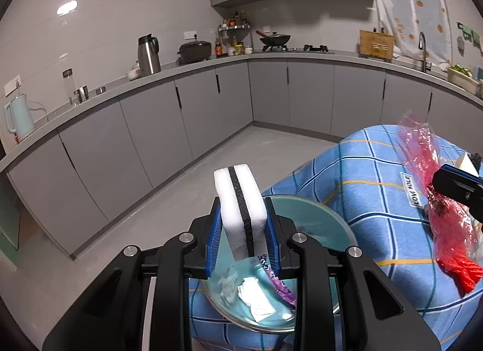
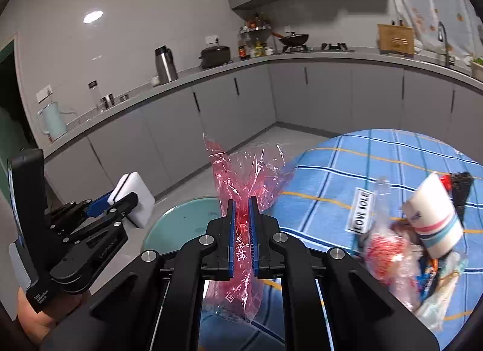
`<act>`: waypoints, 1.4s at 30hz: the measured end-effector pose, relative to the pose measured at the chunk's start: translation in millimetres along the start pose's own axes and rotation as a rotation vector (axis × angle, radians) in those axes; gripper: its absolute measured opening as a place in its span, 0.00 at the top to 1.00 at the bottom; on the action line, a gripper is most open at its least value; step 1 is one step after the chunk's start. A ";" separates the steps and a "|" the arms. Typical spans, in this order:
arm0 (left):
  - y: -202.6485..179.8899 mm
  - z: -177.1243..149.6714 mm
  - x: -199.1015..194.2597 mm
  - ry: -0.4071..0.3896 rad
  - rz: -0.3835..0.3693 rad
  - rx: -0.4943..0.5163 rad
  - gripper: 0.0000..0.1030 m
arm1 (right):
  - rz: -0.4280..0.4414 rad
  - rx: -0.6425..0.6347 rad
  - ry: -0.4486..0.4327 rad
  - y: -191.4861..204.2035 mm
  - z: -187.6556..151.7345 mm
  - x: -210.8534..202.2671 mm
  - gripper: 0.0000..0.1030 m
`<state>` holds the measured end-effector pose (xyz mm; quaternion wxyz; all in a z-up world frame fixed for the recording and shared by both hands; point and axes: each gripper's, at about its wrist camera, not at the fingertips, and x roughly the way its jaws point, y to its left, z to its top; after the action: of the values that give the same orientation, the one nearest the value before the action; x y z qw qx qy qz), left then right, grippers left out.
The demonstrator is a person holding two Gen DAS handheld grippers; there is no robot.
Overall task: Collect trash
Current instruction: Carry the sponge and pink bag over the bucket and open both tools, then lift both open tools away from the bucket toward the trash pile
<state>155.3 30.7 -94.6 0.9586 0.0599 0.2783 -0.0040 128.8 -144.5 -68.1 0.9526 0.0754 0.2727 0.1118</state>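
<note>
Left wrist: looks close along its fingers over the glass plate (image 1: 317, 218).
Right wrist: close, beside it, facing likewise.
Shared: blue checked cloth (image 2: 377, 164), plate, kitchen counter (image 1: 196, 67).

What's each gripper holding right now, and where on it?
Left gripper clamps a white sponge across its lower half. Right gripper pinches a red plastic bag around its bunched middle.
</note>
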 end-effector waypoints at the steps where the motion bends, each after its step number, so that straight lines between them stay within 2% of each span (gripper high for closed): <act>1: 1.2 -0.4 1.0 0.003 0.002 -0.002 0.74 | 0.005 -0.004 0.003 2.1 -0.2 3.0 0.91; 21: 7.1 -8.0 32.0 0.064 -0.032 -0.021 0.72 | 0.112 -0.058 0.085 25.7 -12.9 62.0 0.91; 27: 6.7 -10.6 38.3 0.082 -0.039 -0.025 0.68 | 0.138 -0.035 0.108 22.5 -15.7 76.1 0.88; 28: 7.2 -10.5 39.0 0.085 -0.039 -0.024 0.66 | 0.139 -0.029 0.110 21.1 -16.1 78.2 0.88; 31: 9.2 -9.8 38.5 0.082 -0.031 -0.031 0.48 | 0.152 -0.003 0.122 14.3 -18.0 83.6 0.72; 39: 13.6 -10.9 36.7 0.074 -0.005 -0.036 0.42 | 0.108 0.016 0.105 5.1 -17.3 74.4 0.66; 42: 13.6 -10.9 35.6 0.071 0.005 -0.036 0.36 | 0.091 0.017 0.098 4.1 -17.4 68.6 0.65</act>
<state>180.1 46.5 -121.3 0.9491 0.0433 0.3119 0.0055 175.5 -121.7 -116.4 0.9313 0.0903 0.3164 0.1563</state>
